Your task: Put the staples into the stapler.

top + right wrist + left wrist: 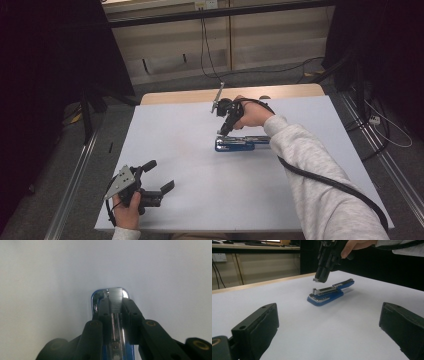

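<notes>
High view: the stapler [242, 143] lies flat on the white table [190, 150], a little right of centre, its long axis running 3 to 9 o'clock. The right gripper [223, 131] points down from 12 o'clock over the stapler's 9 o'clock end, so this hand is plainly the nearer one. The left gripper [159, 176] rests at the table's near-left corner, well apart, with the stapler off at about 1 o'clock from it. The sleeve covers the stapler's 3 o'clock end.

Left gripper view: the left gripper's jaws stand wide and released, with nothing between them. Beyond them, at 12 o'clock, sits the stapler [330, 292], blue base under a metal arm, its long axis slanting from 7 to 1 o'clock. The right gripper [318, 279] hangs just above the raised metal tip; there seems to be a thin gap, so I judge it near but not pressing.

Right gripper view: the right gripper [115, 311] has its jaws drawn close together, either side of the stapler's [116, 295] metal arm, which runs 6 to 12 o'clock in line with them. Whether the pads actually pinch it is hard to make out; the jaws hide the contact. I judge that the next move turns on keeping that alignment while coming straight down.
</notes>
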Demonstrator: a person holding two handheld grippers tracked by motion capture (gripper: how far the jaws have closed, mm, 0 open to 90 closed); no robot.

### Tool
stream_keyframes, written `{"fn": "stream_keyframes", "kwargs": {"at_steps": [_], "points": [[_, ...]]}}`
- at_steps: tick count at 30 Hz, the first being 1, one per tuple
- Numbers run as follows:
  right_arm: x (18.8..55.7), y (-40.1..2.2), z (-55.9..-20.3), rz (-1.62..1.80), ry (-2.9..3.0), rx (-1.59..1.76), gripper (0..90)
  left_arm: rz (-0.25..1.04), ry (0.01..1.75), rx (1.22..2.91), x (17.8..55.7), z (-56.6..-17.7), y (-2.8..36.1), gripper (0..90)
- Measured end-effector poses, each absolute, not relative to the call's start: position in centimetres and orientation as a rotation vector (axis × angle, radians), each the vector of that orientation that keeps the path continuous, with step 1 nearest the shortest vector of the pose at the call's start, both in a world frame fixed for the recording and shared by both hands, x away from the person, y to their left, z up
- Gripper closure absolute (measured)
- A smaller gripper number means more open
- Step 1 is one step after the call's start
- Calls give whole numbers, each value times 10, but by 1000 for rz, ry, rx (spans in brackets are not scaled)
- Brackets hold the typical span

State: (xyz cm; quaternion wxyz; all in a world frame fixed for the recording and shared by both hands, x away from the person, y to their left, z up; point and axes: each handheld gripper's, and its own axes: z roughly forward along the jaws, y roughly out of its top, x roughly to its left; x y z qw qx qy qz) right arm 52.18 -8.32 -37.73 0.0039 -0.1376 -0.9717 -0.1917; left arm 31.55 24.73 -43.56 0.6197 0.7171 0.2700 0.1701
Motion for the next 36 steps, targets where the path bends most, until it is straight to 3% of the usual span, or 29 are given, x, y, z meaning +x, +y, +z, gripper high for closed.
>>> {"fn": "stream_keyframes", "kwargs": {"at_steps": [36], "points": [[520, -82, -395, -550, -3047, -392, 785, 389, 622, 1645, 315, -436, 248, 26]]}}
